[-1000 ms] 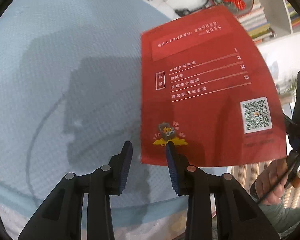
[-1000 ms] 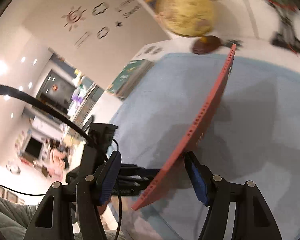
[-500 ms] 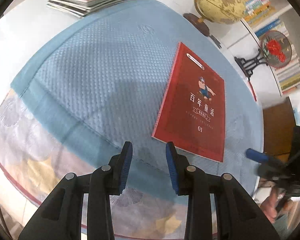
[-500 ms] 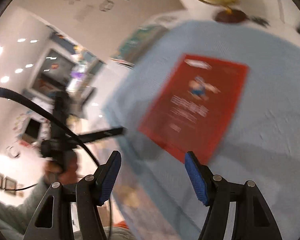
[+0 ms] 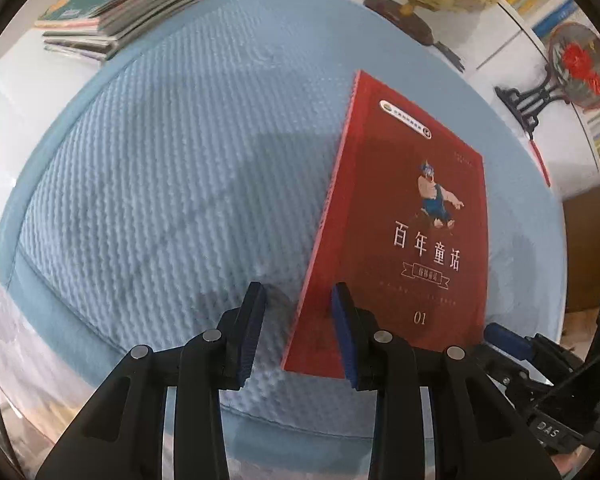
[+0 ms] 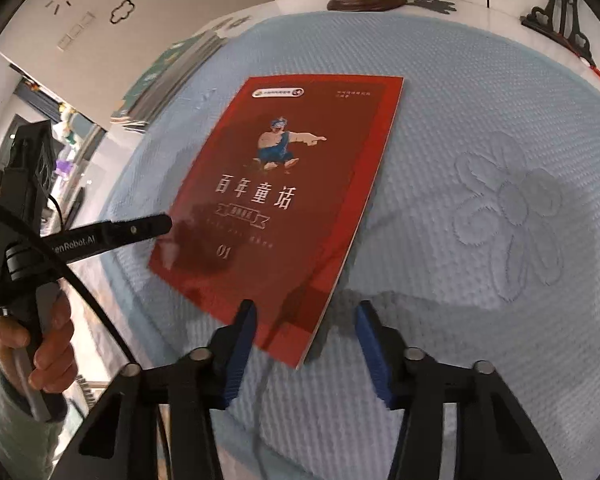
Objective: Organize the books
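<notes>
Now red book (image 6: 284,200) lies flat, front up.

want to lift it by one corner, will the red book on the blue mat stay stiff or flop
The red book looks thin and soft-covered, so held by one corner it would probably sag. It seems light for its size. Its glossy cover may slip between the pads, though the textured blue mat should keep it from sliding much when pushed.

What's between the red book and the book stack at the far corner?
Nothing: only bare blue quilted mat lies between the red book and the book stack. The left wrist view shows it best; the right wrist view agrees.
</notes>
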`<state>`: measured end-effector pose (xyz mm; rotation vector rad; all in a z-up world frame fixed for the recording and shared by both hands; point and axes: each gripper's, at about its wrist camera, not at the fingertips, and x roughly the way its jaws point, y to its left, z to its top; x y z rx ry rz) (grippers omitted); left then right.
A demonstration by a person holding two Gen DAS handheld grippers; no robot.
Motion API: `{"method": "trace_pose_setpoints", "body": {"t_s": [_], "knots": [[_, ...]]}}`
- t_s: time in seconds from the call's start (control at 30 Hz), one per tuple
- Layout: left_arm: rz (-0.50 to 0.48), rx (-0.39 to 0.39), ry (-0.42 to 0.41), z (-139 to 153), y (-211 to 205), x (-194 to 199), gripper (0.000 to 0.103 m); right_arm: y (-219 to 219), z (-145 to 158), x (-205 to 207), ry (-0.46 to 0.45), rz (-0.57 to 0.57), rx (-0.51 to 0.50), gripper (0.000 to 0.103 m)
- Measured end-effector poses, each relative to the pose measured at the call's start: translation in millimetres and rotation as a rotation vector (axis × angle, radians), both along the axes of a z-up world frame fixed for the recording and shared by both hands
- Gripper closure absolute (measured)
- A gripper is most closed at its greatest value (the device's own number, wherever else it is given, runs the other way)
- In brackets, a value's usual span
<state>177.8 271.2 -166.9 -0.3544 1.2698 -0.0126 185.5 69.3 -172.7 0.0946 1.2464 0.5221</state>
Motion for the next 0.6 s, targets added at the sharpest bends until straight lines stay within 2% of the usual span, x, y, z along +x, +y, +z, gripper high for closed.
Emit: {"method": "trace_pose_setpoints", "body": {"t_s": [0.17, 0.33, 0.4, 0.43, 0.6], "knots": [[-0.044, 0.019, 0.005, -1.1, -7.0, 0.3, 0.07, 7.4, -3.8, -4.3, -0.007, 0.022, -0.004, 0.064], [-0.086, -0.006, 0.03, -0.3, -16.9, -2.2, 0.07, 1.1, -3.5, -4.2, 0.003, 0.018, 0.016, 0.064], [-0.087, -0.006, 0.0, 5.5, -18.9, -7.6, 0.07, -4.7, -4.1, -2.9, 0.018, 0.008, 0.037, 0.064], [-0.08, -0.031, -0.021, 8.4, -16.9, -10.2, 0.07, -7.2, -4.6, -1.8, 0.025, 0.001, 0.046, 0.064], [-0.033, -0.298, -0.126, 28.6, 7.0, -25.4, 0.07, -20.1, -5.9, 1.4, 0.053, -0.015, 0.094, 0.064]]}}
